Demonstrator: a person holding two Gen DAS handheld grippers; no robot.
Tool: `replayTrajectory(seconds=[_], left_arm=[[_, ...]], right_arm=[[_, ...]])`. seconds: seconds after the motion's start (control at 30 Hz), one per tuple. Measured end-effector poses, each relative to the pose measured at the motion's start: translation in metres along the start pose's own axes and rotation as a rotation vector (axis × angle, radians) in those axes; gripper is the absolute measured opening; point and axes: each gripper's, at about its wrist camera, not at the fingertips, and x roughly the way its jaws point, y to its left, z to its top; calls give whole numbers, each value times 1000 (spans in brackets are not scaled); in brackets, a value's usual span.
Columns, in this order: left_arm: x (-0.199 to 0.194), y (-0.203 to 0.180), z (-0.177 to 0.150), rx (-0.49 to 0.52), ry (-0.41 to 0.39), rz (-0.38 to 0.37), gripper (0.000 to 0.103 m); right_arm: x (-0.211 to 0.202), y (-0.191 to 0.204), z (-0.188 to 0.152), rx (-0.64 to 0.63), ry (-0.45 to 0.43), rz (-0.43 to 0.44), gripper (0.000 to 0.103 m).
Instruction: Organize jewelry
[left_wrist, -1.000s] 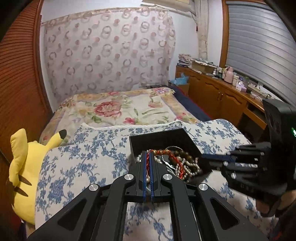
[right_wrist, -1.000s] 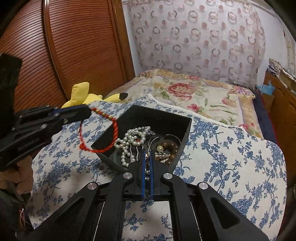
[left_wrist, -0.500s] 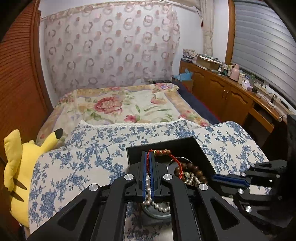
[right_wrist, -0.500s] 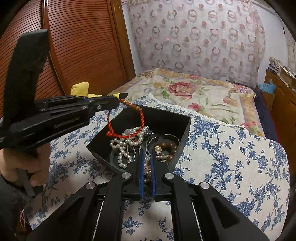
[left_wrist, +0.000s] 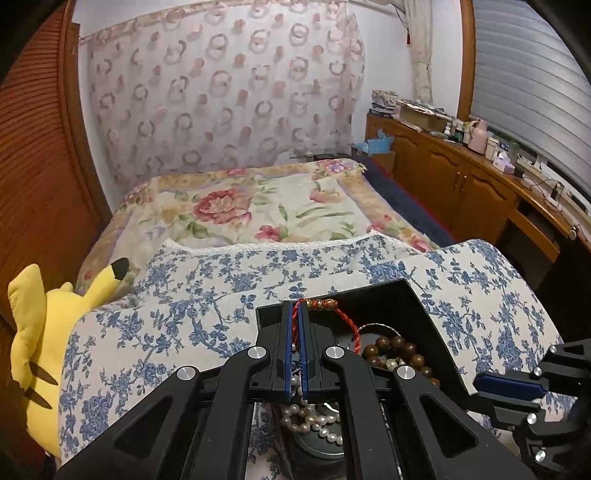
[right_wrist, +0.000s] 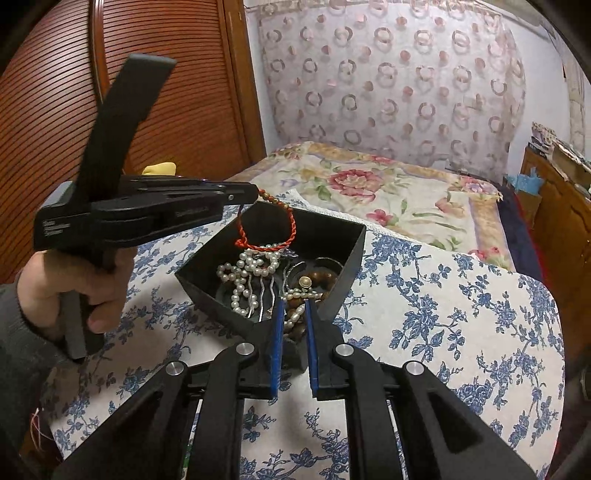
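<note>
The red cord bracelet (right_wrist: 266, 230) is kept pinched in the left gripper (right_wrist: 255, 194) above the box (right_wrist: 352, 251), probably for dropping in; right gripper (right_wrist: 293, 306) fingers are being opened, empty.

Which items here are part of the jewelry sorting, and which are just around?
In use: red cord bracelet, black box, pearl necklace, brown bead bracelet, left gripper, right gripper.
Lying about: yellow plush toy, floral bedspread.
</note>
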Motion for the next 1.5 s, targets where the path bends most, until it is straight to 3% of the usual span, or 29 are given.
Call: replayTrajectory(seconds=[0.2,0.33,0.4,0.47,0.5,0.63,0.73,1.27,1.4,1.5], left_arm=[[-4,5,0,0,-11,8,5],[-12,8,-5,-3,-18,18,33],[-18,10,-10,-7,-26,11,38],[-25,12,-17,-11,-33,8,53],[-28,13,-20,-11,-37,8,56],[-46,15,-38,-3,-64,10,84],[-60,16,-57,-1,-79,4,95],[-99,12,-131,44,-38,-36,95],[-109,10,-147,38,-30,-47,95],[-115,9,-158,39,-21,-55,95]], right_arm=[[-3,7,-3,-12,0,3,13],[-5,12,-7,-30,-10,-8,13],[-7,13,-9,-28,-13,-2,13],[-10,13,-12,-26,-16,-3,13],[-13,14,-14,-23,-19,-3,13],[-25,17,-22,-16,-31,11,13],[-34,22,-31,-22,-36,21,13],[-39,58,-88,-61,67,84,13],[-40,67,-99,-64,91,103,24],[-40,75,-104,-84,105,112,24]])
